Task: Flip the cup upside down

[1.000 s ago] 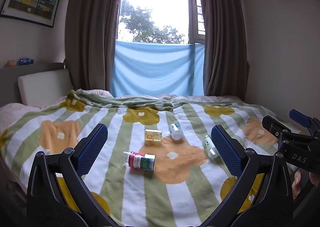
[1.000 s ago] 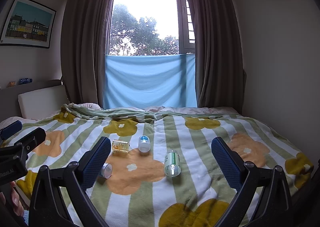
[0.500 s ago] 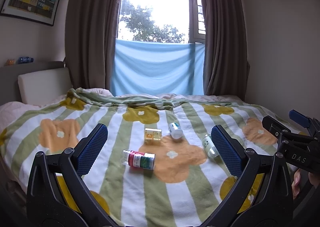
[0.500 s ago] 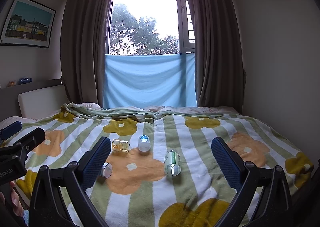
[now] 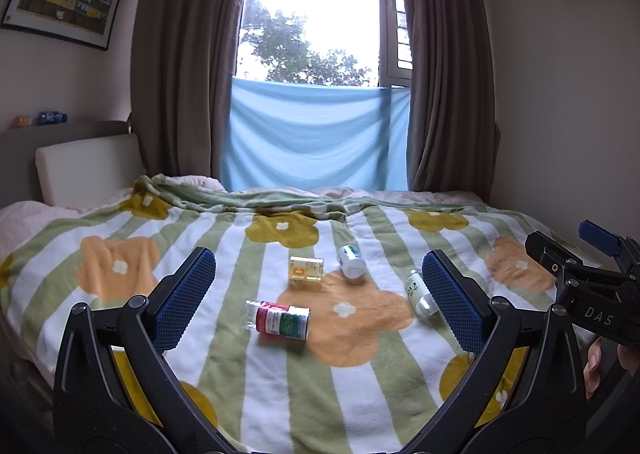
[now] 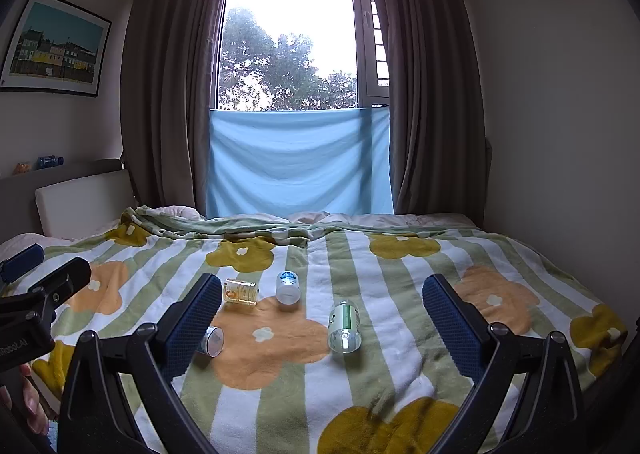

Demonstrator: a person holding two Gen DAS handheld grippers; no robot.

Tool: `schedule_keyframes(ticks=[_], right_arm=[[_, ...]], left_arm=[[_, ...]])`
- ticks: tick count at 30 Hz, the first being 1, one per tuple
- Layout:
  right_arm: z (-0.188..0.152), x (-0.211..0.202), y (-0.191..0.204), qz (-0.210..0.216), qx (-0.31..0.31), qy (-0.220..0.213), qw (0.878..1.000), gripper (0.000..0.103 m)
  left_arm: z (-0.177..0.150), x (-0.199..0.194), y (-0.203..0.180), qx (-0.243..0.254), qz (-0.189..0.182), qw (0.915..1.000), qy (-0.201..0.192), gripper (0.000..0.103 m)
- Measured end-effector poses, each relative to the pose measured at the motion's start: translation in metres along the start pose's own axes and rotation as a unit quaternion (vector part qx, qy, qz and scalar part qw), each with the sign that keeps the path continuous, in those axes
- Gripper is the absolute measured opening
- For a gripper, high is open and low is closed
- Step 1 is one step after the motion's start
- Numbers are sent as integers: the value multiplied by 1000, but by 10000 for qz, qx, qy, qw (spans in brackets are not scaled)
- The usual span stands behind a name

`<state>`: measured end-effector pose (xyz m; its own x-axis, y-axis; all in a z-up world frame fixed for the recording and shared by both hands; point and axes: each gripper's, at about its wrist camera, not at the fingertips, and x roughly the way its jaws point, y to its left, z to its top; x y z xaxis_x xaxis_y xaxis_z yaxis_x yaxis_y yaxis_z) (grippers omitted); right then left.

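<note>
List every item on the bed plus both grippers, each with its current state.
red-and-green labelled bottle: lying on its side
amber cup: on its side
white bottle with blue cap: tipped over
clear green-labelled bottle: lying down
left gripper: open, empty
right gripper: open, empty
curtains: drawn apart

Two wrist fisheyes, low over bed's near edge, facing window.
Left view sits left of right; both share blanket [image 5: 240, 334] [image 6: 400, 334] and four lying containers mid-distance ahead.
</note>
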<state>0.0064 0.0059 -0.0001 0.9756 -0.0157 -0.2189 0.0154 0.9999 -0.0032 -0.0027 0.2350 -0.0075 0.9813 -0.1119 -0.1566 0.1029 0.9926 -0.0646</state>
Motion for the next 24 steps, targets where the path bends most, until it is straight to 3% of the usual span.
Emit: schedule_keyframes(ticks=[15, 24], right_arm=[[-6, 3, -3, 8, 18, 32, 10000, 100], [-23, 16, -7, 35, 62, 198, 9998, 100]], left_arm=[[-8, 6, 0, -23, 7, 10000, 68, 103], [-3, 42, 7, -105, 75, 9986, 514, 103]])
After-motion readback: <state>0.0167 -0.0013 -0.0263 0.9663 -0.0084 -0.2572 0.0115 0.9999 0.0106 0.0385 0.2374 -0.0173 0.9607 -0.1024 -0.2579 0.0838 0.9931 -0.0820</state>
